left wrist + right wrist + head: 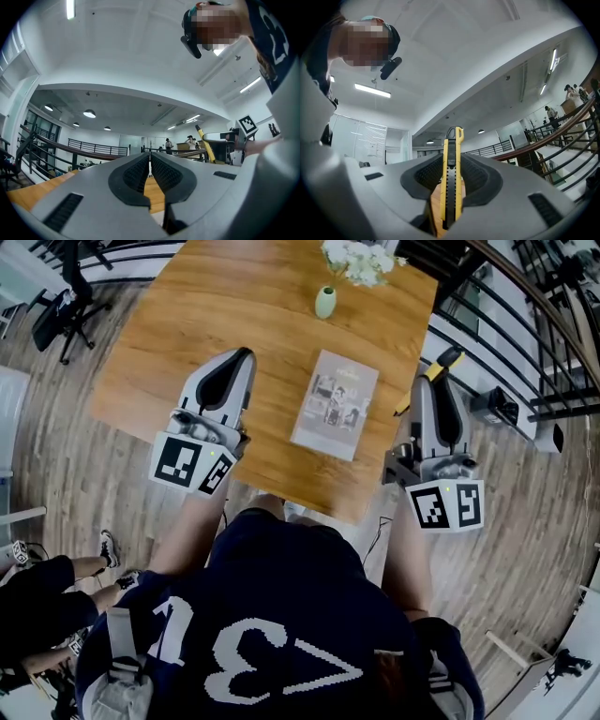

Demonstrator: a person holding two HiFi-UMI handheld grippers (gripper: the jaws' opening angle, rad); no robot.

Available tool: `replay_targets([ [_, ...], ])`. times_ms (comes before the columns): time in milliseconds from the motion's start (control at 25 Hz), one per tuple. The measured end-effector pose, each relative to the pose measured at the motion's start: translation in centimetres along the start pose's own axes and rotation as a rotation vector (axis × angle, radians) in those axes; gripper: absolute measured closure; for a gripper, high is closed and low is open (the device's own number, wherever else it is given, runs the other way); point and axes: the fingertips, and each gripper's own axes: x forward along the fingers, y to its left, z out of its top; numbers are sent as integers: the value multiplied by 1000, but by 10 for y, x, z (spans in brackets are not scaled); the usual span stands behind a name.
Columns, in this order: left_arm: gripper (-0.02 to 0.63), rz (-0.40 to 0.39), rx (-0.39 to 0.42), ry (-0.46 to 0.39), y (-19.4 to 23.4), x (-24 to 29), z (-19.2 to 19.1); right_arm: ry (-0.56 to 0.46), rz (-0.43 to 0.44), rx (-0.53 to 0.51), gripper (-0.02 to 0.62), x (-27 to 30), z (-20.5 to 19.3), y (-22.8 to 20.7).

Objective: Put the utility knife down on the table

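right gripper view: the right hand-held gripper (452,158) clamps the utility knife (451,187), its lower end cut off; the left hand-held gripper (150,163) has jaws together, empty.

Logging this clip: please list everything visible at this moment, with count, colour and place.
table: one, brown wood, centre of head view
booklet: one, pale grey cover, lying mid-table
vase: one, pale green, table's far side
flowers: one bunch, white, table's far edge
utility knife: one, yellow and black, clamped in the right gripper
office chair: one, black, on floor beyond the table's left
left gripper: grey, over table's near left, fingers together, empty
right gripper: grey, at table's right edge
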Motion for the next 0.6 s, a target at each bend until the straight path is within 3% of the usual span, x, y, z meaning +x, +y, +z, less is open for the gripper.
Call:
replay_targets([
  [280,581,-43,-10,61,5,23,-25,115,-39,12,466,15,-40,-10],
  [600,581,-65,-59,124,18,25,-71,465,-132,62,466,12,-180,-32],
])
